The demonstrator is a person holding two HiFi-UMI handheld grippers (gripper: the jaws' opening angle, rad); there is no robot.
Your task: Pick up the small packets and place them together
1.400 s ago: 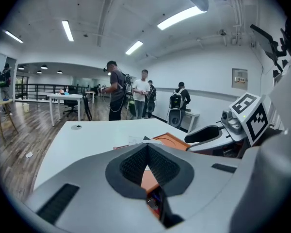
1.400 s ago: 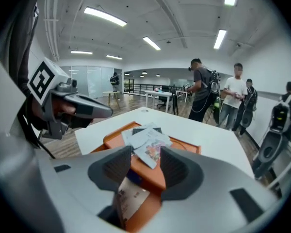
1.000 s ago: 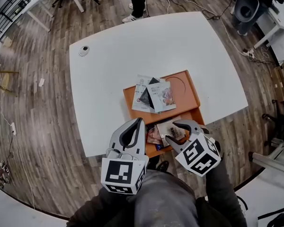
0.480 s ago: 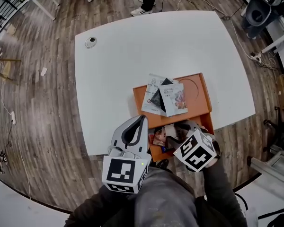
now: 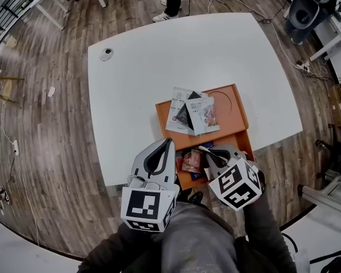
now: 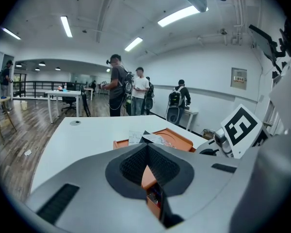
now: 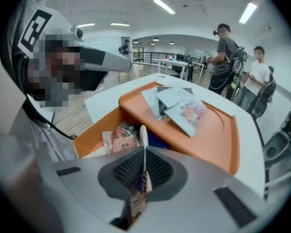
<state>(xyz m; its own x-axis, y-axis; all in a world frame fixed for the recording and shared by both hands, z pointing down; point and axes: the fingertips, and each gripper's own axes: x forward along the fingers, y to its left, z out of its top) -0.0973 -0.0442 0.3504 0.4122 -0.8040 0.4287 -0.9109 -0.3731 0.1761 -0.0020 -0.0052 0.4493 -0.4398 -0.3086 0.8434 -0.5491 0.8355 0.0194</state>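
**One packet pinched, a small pile waiting**

One thin, pale paper packet (image 7: 143, 137) stands edge-on between the jaws of the right gripper (image 7: 144, 166). The jaws have just been closing and now press flat against both of its faces. The grip sits over the sunken near compartment (image 5: 184, 181) of the orange two-level tray (image 5: 238, 110), which lies on the white table (image 5: 159, 56) at the edge nearest the person.

The pick-up step looks to be at its very start, with the packet clamped but apparently not yet lifted clear. A pink-printed packet (image 5: 191, 161) and some darker wrappers lie in the compartment just beside it.

The left gripper (image 5: 169, 142) hangs just beside the tray's near corner with its jaws brought together on nothing.

On the tray's raised far shelf lies a pile of flat white, black and picture-printed packets (image 5: 190, 111), overlapping one another. That is the likely gathering spot.

The next move probably calls for a clean lift out of the compartment, a short carry over the step in the tray, and a release onto that pile.

The held packet looks light and limp, with its lower end hanging below the pads. It may flop or twist in the carry.
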